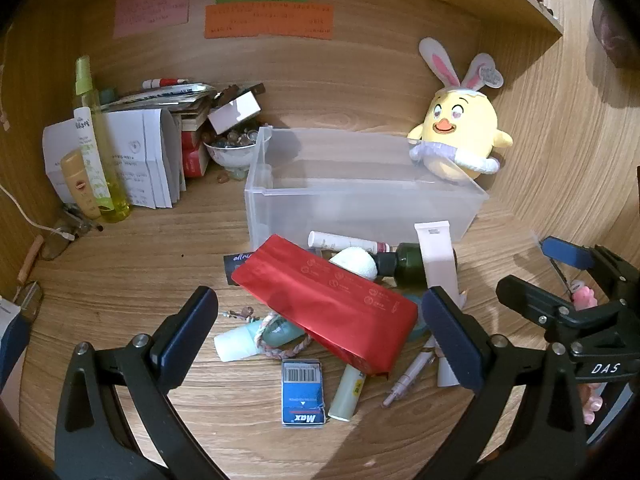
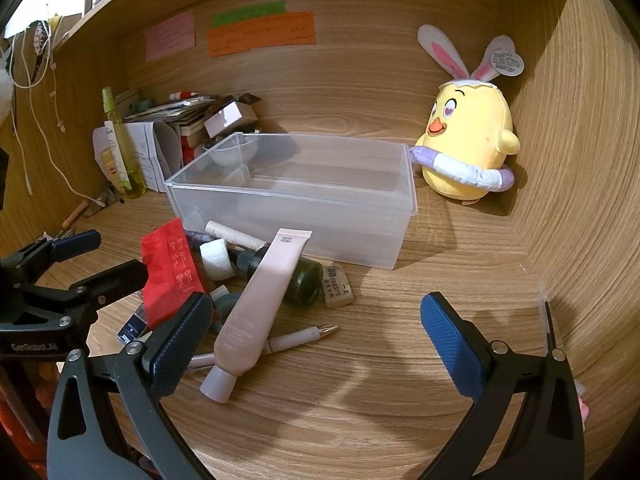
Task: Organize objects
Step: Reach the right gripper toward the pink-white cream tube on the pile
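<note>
A clear plastic bin (image 1: 360, 200) (image 2: 296, 200) stands empty on the wooden desk. In front of it lies a heap of small items: a red foil pouch (image 1: 328, 300) (image 2: 168, 268), a pink tube (image 1: 438, 256) (image 2: 260, 312), a dark green bottle (image 1: 408, 264) (image 2: 304, 280), a blue staple box (image 1: 302, 394), a pale lip balm (image 1: 346, 394), a pen (image 2: 300, 336) and an eraser (image 2: 338, 286). My left gripper (image 1: 320, 328) hovers open above the pouch. My right gripper (image 2: 316, 332) hangs open over the pink tube and pen, holding nothing.
A yellow chick plush (image 1: 460, 136) (image 2: 468, 148) sits at the back right beside the bin. Papers, spray bottles (image 1: 96, 140) and a bowl of beads (image 1: 232, 152) crowd the back left corner. Wooden walls enclose the desk on three sides.
</note>
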Motion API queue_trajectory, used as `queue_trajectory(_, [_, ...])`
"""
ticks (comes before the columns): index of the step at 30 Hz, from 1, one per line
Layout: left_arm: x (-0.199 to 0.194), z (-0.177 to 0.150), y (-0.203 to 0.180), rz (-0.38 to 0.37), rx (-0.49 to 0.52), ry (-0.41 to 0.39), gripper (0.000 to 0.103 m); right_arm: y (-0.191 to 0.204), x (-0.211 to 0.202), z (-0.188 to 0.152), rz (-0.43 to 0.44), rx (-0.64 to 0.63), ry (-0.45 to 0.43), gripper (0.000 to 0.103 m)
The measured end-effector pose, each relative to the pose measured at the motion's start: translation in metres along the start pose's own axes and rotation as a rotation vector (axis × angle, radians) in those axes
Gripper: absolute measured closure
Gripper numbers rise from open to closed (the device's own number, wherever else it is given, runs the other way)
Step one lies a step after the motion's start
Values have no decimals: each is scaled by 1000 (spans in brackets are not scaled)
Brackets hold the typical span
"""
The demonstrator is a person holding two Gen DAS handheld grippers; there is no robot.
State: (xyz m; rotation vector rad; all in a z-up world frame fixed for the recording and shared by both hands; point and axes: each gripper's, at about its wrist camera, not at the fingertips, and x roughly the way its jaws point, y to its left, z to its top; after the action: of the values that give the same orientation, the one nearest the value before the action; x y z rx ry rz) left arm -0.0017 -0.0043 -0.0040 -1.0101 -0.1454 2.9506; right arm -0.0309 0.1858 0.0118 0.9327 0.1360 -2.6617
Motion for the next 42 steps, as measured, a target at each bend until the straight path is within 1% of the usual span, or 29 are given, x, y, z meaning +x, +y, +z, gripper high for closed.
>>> queue_trajectory(25, [-2,0,5,-7,-15,1,0,4,3,0,4,-9,7,0])
queue_trajectory(34, [4,0,14,-16,-35,17,0,5,10,2,22,-3,23,0])
queue_trajectory(42, [11,2,29,-4,-48,29,0,5,22,4,32,2,47,0])
